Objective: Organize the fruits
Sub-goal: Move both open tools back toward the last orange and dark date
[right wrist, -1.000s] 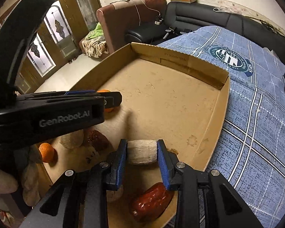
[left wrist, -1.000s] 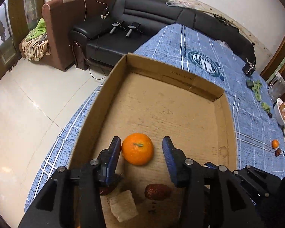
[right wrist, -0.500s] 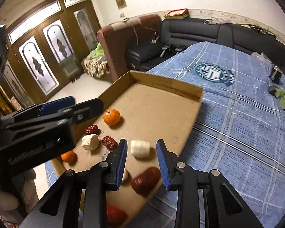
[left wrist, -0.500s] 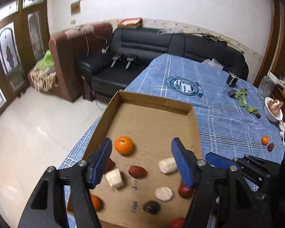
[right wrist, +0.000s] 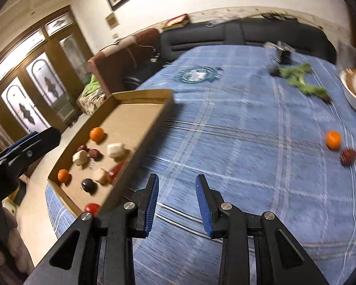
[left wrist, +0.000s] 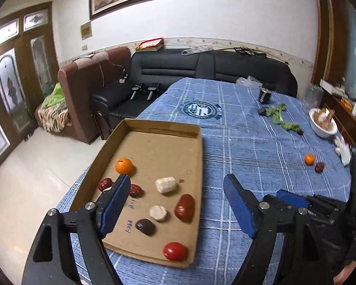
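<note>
Both tongs have pulled back and up from the cardboard tray [left wrist: 199, 166] since a second ago, when the left pair flanked the mandarin and the right pair bracketed a pale chunk inside it. Left tongs [left wrist: 175, 204] hang above the tray's near edge, jaws opening wide with nothing between them. Right tongs [right wrist: 176, 204] hover over the blue plaid cloth [right wrist: 237, 142] to the right of the tray, jaws set narrow and parallel, gripping nothing.

Inside the tray, a mandarin [left wrist: 124, 165] lies toward its left wall, with two red dates [left wrist: 105, 184] just nearer than it. A pale chunk [left wrist: 166, 184] lies at the tray's middle, a second pale piece [left wrist: 158, 212] nearer, a large red date [left wrist: 185, 207] by the right wall, a dark fruit [left wrist: 145, 226] beside that second piece, and a cherry tomato [left wrist: 175, 251] at the near right corner. A second mandarin [right wrist: 63, 175] lies in the near left corner.

Well to the right of the tray, on the cloth, another mandarin [left wrist: 309, 159] lies just beside a red date [left wrist: 319, 167]. Beyond them lie green leaves [left wrist: 278, 116] and a white bowl [left wrist: 322, 125].
</note>
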`<state>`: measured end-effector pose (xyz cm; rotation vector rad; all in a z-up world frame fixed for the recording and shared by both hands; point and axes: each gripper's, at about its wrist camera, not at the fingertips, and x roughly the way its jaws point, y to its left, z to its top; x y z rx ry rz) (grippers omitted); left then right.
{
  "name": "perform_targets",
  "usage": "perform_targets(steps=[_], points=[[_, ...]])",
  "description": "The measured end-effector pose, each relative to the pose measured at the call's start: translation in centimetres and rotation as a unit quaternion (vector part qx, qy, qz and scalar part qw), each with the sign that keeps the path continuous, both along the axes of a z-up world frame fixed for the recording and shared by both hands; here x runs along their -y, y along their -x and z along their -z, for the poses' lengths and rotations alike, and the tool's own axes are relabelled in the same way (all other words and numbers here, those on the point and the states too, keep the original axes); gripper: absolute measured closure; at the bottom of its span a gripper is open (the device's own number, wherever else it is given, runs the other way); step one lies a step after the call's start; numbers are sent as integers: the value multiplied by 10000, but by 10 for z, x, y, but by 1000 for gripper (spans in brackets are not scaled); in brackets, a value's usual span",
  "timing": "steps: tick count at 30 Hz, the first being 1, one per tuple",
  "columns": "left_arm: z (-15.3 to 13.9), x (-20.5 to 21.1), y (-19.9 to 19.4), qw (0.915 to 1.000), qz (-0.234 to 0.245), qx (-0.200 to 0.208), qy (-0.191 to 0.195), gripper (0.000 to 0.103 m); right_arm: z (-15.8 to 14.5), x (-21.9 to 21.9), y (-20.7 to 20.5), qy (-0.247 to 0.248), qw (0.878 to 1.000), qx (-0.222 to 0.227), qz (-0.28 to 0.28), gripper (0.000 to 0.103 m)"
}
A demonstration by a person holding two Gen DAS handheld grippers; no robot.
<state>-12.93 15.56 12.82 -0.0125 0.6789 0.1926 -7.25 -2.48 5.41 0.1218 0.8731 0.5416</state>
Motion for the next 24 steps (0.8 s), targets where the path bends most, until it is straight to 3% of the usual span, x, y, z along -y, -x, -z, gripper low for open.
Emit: perform_targets(steps=[7, 24], points=[[-1, 40, 5, 9992, 308, 21, -270, 23, 0, 51, 5, -165, 9989, -14, 431, 67], [1, 83, 3, 9962, 673, -42, -548, 23, 6, 94, 9, -289, 9970, -66, 720, 67]])
